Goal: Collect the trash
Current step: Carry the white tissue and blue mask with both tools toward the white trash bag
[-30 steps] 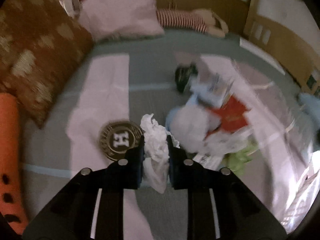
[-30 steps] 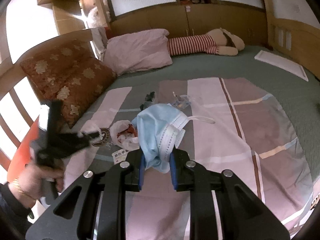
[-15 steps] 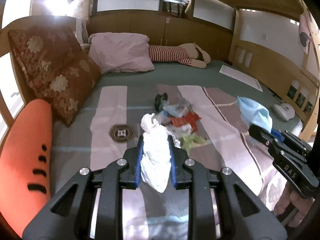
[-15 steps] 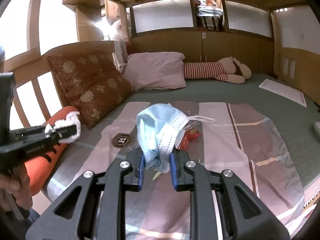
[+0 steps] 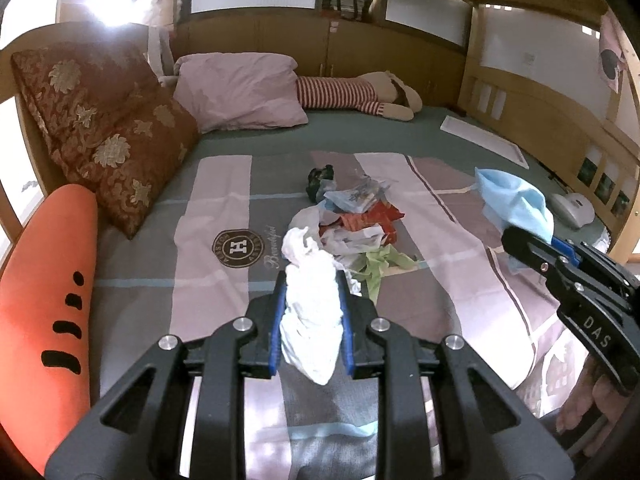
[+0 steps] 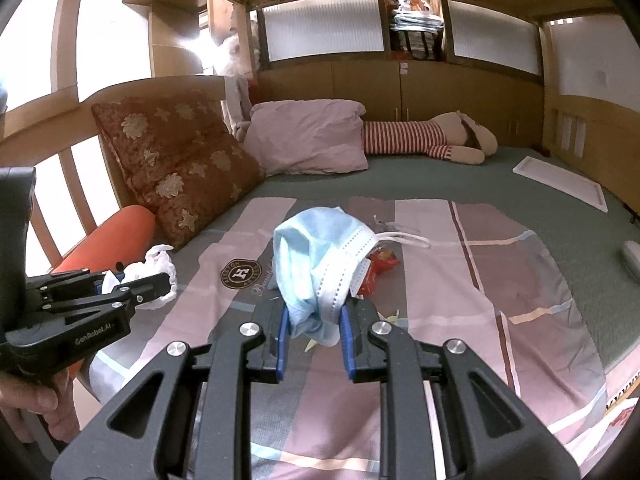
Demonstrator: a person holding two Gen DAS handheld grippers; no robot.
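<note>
My left gripper (image 5: 311, 280) is shut on a crumpled white tissue (image 5: 312, 312) and holds it above the striped bedspread (image 5: 224, 200). My right gripper (image 6: 312, 312) is shut on a light blue face mask (image 6: 316, 256), raised above the bed; the mask (image 5: 516, 204) also shows at the right of the left wrist view. A pile of trash (image 5: 352, 224) lies on the bedspread: a white plastic bag, red wrappers, a green scrap and a dark wrapper (image 5: 320, 180). In the right wrist view, the left gripper (image 6: 160, 280) with its tissue is at the left.
An orange carrot cushion (image 5: 44, 304) and brown floral cushions (image 5: 108, 120) line the left side. A pink pillow (image 5: 240, 92) and a striped plush toy (image 5: 360, 96) lie at the head. A white device (image 5: 572, 208) sits at the right edge, by wooden rails.
Both grippers have lifted up and back from the trash pile, each carrying its item. The bed now appears lower and farther away.
</note>
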